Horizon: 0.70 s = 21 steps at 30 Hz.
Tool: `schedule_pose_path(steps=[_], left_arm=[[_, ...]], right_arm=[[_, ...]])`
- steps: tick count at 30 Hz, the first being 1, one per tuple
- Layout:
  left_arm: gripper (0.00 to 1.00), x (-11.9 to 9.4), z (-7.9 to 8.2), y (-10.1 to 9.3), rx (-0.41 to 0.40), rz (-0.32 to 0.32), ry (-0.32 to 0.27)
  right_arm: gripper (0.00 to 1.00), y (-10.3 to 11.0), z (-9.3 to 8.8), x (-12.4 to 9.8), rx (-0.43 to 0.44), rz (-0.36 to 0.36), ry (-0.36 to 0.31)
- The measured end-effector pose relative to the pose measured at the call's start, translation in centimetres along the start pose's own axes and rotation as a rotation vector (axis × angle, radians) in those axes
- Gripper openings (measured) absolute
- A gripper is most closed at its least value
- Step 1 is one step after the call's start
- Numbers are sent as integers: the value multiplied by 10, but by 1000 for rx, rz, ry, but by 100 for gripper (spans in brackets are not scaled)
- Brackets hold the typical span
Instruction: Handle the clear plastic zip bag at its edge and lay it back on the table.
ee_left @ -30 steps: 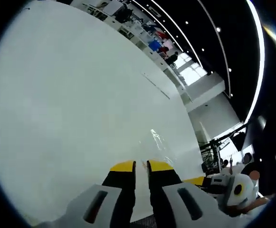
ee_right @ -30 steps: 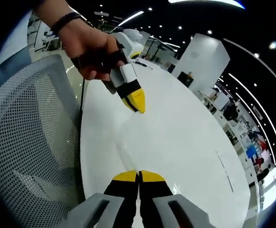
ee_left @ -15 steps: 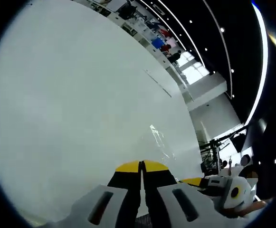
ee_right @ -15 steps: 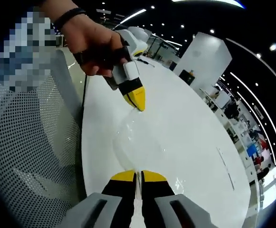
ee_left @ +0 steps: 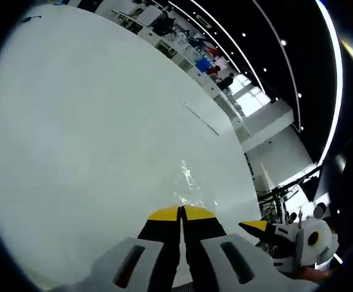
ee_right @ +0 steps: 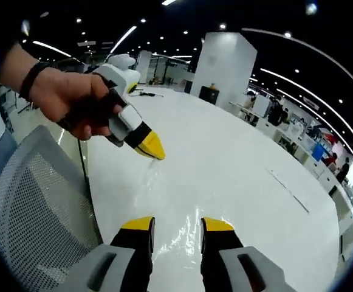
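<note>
One hand (ee_right: 82, 109) tilts the left hand-held gripper (ee_right: 158, 155) down, pinching the bag (ee_right: 164, 201).

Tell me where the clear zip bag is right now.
In the right gripper view, the clear zip bag hangs from the shut left gripper to the white table, ahead of the open right gripper.

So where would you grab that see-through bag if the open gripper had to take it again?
Probably at its near edge. The clear zip bag hangs thin and limp from the left gripper, shut on its far edge, down onto the white table. The right gripper, jaws open, could straddle that edge from its own side.
</note>
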<state>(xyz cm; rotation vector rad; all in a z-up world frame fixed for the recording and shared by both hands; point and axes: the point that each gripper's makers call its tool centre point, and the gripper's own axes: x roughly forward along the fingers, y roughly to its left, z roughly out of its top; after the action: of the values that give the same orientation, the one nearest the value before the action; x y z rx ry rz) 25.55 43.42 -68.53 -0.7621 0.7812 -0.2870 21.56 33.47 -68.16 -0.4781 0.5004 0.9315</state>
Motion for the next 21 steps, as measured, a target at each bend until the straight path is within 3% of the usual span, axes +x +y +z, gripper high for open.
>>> schedule_pose_path(steps=[6,12,16,21], left_arm=[[0,9,2,-19,-18,-22,-19],[0,8,2,-34,-25,-39,-29],[0,4,3,-40,-31,-54,-40],[0,-2,3,-34,-27,-49,-46]], right_arm=[[33,12,24,16,31,39,-32],[32,24,22,42,72,59,18],[28,22,15,47,73,48,60],[3,16,16,42,75,26,65]])
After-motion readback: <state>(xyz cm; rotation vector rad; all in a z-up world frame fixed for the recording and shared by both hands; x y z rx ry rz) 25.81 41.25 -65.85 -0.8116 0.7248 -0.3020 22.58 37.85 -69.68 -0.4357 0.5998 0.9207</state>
